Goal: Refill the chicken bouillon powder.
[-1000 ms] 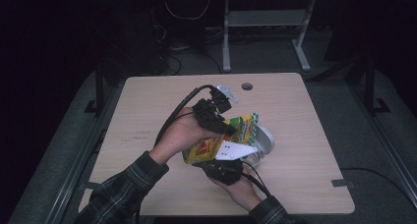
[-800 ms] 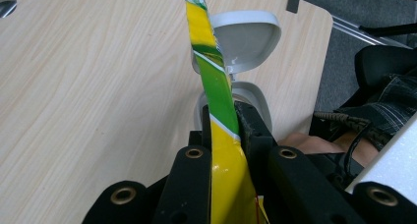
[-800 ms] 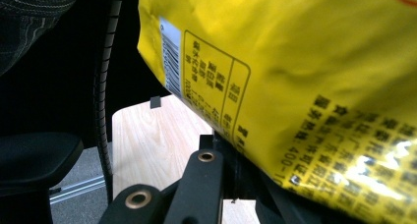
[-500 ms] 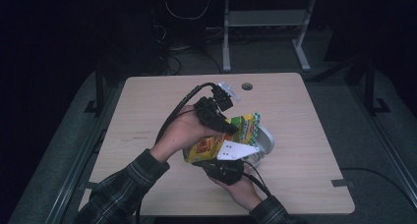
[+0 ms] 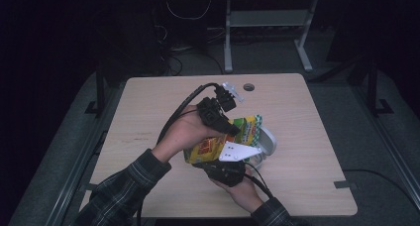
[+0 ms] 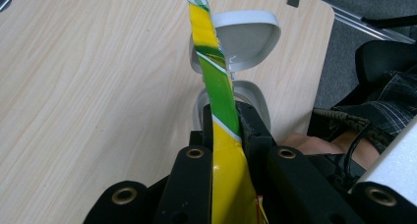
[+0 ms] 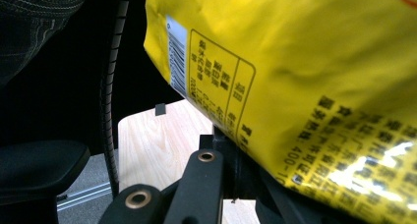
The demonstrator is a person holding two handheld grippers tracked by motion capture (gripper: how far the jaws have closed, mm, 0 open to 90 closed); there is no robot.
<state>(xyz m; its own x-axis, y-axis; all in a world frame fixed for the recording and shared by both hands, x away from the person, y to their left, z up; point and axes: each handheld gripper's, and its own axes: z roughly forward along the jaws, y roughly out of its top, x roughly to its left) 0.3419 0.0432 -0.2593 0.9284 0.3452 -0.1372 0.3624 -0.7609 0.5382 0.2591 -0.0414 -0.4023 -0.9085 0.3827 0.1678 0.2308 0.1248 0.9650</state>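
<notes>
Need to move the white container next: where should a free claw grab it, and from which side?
Grip the open white plastic container by the bare rim of its base, coming from above on the side away from the raised lid; the yellow-green snack bag hangs over the near side.

Snack bag (image 5: pixel 223 141): yellow, green band, green-white check top edge, black print on the back. Container (image 6: pixel 236 42) white. Table (image 5: pixel 148 117) light wood grain. Grippers black. Sleeves (image 5: pixel 124 191) dark plaid.
</notes>
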